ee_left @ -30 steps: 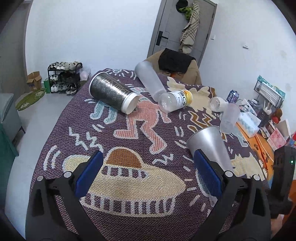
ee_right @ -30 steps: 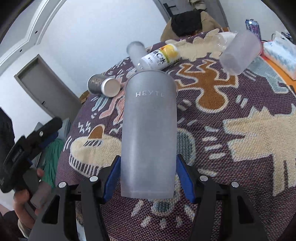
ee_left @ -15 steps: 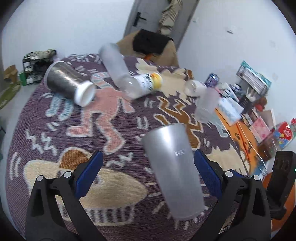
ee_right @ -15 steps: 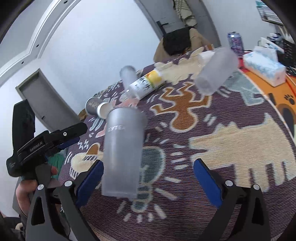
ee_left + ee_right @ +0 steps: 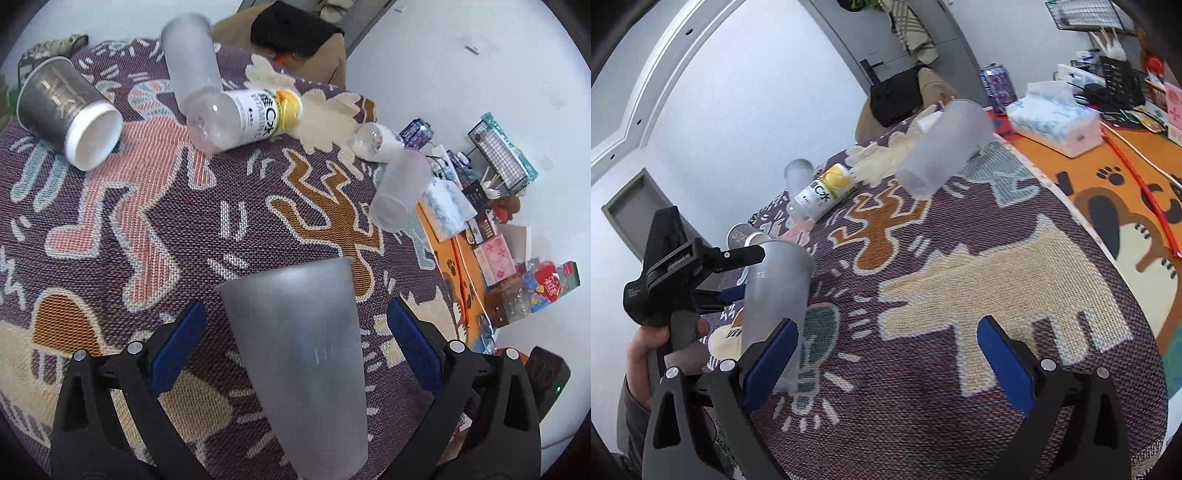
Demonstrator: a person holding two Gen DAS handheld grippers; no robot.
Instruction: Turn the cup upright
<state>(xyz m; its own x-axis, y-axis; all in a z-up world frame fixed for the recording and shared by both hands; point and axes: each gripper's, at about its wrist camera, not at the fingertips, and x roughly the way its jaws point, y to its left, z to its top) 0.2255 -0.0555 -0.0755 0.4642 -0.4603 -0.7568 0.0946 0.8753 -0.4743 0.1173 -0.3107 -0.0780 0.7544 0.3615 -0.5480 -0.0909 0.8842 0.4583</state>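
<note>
A frosted grey cup (image 5: 299, 354) stands upright on the patterned cloth (image 5: 184, 229), wide mouth up. It sits between the open fingers of my left gripper (image 5: 295, 343), with a gap on each side. It also shows in the right wrist view (image 5: 775, 295), just left of my right gripper (image 5: 886, 354), which is open and empty. My left gripper shows there too (image 5: 731, 273), around the cup.
Lying on the cloth: a dark cup with a white rim (image 5: 66, 114), a frosted cup (image 5: 192, 62), a clear bottle with a yellow label (image 5: 243, 118), another frosted cup (image 5: 399, 192). A tissue pack (image 5: 1056, 122) and clutter sit on the orange mat (image 5: 1108, 192) at right.
My right gripper let go of the grey cup and drew back to the right. My left gripper moved in until its open fingers came around the standing cup.
</note>
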